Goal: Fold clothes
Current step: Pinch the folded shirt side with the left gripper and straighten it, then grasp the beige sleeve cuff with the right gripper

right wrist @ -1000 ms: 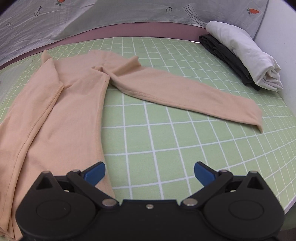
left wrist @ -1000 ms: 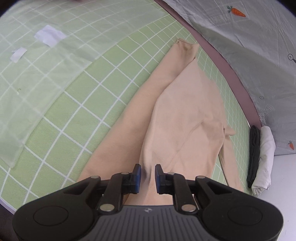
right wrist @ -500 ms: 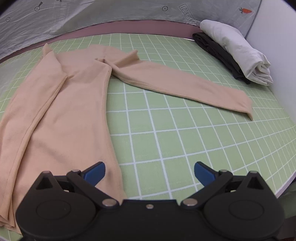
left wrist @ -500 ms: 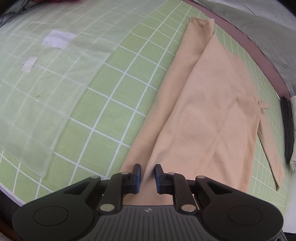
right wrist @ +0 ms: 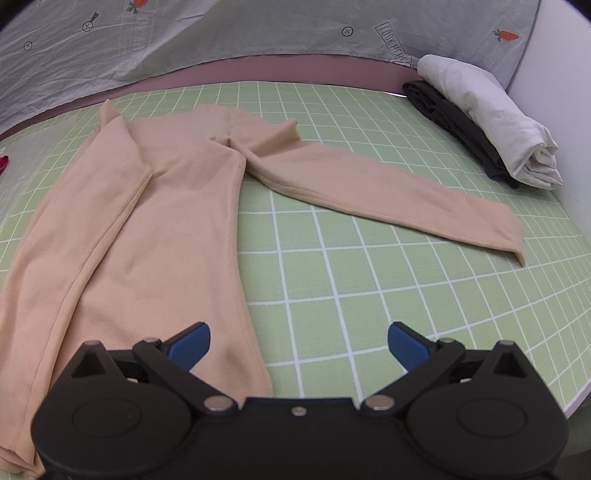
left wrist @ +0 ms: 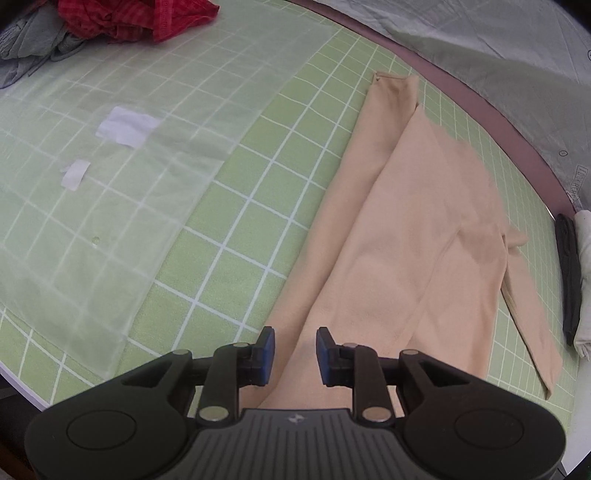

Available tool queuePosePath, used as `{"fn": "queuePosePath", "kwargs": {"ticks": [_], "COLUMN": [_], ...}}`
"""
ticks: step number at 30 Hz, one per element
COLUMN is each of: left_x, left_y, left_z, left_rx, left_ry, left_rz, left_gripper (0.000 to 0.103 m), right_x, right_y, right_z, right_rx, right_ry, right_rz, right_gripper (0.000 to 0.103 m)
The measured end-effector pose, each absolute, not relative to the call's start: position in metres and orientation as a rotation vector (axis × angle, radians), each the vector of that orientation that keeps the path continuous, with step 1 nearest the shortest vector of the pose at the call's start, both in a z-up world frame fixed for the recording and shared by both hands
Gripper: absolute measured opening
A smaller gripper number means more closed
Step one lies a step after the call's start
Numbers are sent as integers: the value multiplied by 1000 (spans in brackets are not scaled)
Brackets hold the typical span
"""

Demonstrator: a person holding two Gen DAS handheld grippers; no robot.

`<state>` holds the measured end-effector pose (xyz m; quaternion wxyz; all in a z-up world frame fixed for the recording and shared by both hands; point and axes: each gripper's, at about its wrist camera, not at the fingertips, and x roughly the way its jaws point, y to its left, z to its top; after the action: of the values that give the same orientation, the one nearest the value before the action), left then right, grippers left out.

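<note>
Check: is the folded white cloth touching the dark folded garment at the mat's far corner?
Touching. The right wrist view shows the folded white cloth lying against and partly over the dark folded garment, with no green mat visible between them.

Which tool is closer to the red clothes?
Left. The left tool looks across the mat at the red clothes; the right tool sees only a red scrap at its far left edge.

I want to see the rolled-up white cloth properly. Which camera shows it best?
The right wrist view. There the rolled white cloth lies whole and sharp at the far right of the green grid mat, beside a folded dark garment. The left wrist view catches only a thin sliver of it at the right edge of the picture.
</note>
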<state>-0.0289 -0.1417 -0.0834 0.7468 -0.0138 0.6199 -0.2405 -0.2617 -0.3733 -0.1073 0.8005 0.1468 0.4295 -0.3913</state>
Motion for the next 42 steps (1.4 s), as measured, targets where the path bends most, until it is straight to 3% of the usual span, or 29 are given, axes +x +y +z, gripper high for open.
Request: {"fn": "queuePosePath", "kwargs": {"ticks": [16,30,42], "left_x": [6,26,21], "left_y": [-220,-280,-284], "left_z": [-75,-88,-98], "left_rx": [51,137,167], "left_ry": [1223,1149,1186], "left_rz": [-434,-436,-430], "left_gripper": [39,40,40], "right_x": [-254,-312,-350], "right_y": [-474,-611,-643], "right_z": [-106,-142,-150], "right_rx": [387,421,597], "right_ry": [831,806,764], "right_rz": [-872,-1166,-1232], "right_gripper": [103,103,103]}}
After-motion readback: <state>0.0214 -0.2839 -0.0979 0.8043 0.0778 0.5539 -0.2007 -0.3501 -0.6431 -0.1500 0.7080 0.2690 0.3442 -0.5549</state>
